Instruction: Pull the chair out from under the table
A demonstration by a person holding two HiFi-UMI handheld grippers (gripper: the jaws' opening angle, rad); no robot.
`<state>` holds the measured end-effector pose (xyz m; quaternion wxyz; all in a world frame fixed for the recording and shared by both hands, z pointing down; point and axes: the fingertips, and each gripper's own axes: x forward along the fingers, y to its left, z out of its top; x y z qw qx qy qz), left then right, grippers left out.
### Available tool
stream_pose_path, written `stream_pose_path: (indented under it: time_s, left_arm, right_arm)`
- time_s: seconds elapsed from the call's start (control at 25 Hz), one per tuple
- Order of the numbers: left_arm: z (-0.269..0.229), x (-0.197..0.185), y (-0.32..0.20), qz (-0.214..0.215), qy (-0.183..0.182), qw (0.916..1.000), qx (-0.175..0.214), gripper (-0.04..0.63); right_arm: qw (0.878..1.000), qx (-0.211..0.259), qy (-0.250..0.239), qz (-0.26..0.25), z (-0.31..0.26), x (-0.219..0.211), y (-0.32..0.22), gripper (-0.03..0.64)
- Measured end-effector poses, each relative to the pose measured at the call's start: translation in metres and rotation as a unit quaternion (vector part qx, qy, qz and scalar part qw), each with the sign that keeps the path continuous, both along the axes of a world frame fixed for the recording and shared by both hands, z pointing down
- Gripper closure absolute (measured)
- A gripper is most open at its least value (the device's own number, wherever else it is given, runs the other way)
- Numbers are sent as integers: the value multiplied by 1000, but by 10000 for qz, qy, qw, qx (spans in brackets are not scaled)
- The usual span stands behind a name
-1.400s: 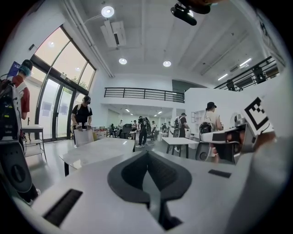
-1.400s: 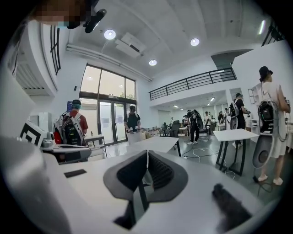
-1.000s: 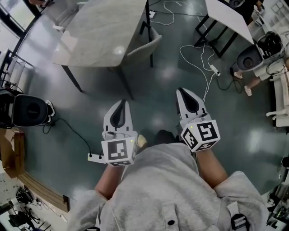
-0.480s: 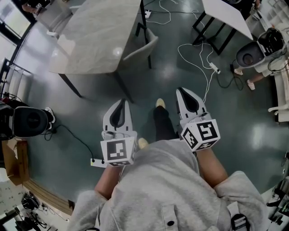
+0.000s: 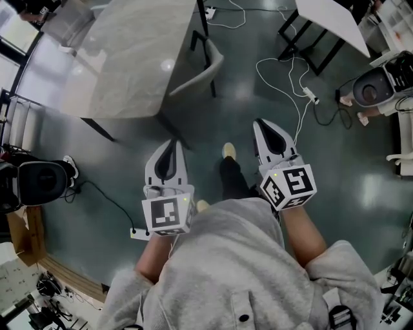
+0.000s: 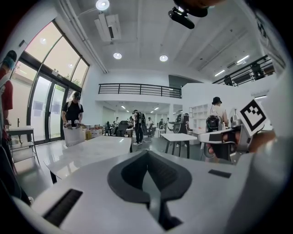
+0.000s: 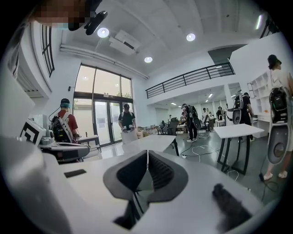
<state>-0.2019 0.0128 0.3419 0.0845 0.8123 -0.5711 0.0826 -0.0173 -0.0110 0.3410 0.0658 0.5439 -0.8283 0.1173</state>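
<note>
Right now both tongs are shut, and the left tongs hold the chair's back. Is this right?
No. The left tongs hold nothing: in the head view the chair stands well ahead of them, at the table. They and the right tongs are shut.

Ceiling lights [image 6: 102, 4] and tall windows [image 7: 103, 109] light the hall brightly, glare dots the floor [image 5: 245, 122] beside the tabletop [image 5: 135, 58], and fisheye edges bend and darken.

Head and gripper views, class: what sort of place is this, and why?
Probably a large open-plan workshop or lab hall: a pale marble-topped table with a grey chair tucked under, white cables trailing over the dark floor, and a black-railed mezzanine beside tall windows.
</note>
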Motion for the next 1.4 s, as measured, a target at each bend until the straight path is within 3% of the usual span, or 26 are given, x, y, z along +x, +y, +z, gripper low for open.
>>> stream_pose_path:
  time_s: [0.16, 0.68, 1.4]
  left_arm:
    - [14, 14, -38, -11, -58, 9997, -233, 581]
    - [18, 73, -143, -149, -177, 9987, -453, 581]
    - [13, 115, -217, -427, -336, 9976, -421, 581]
  right_arm:
    - [9999, -140, -42, 19, 10, 16, -37, 589]
    - [9989, -409, -134, -175, 22, 74, -144, 589]
    - [9979, -307, -225, -526, 19, 112, -232, 589]
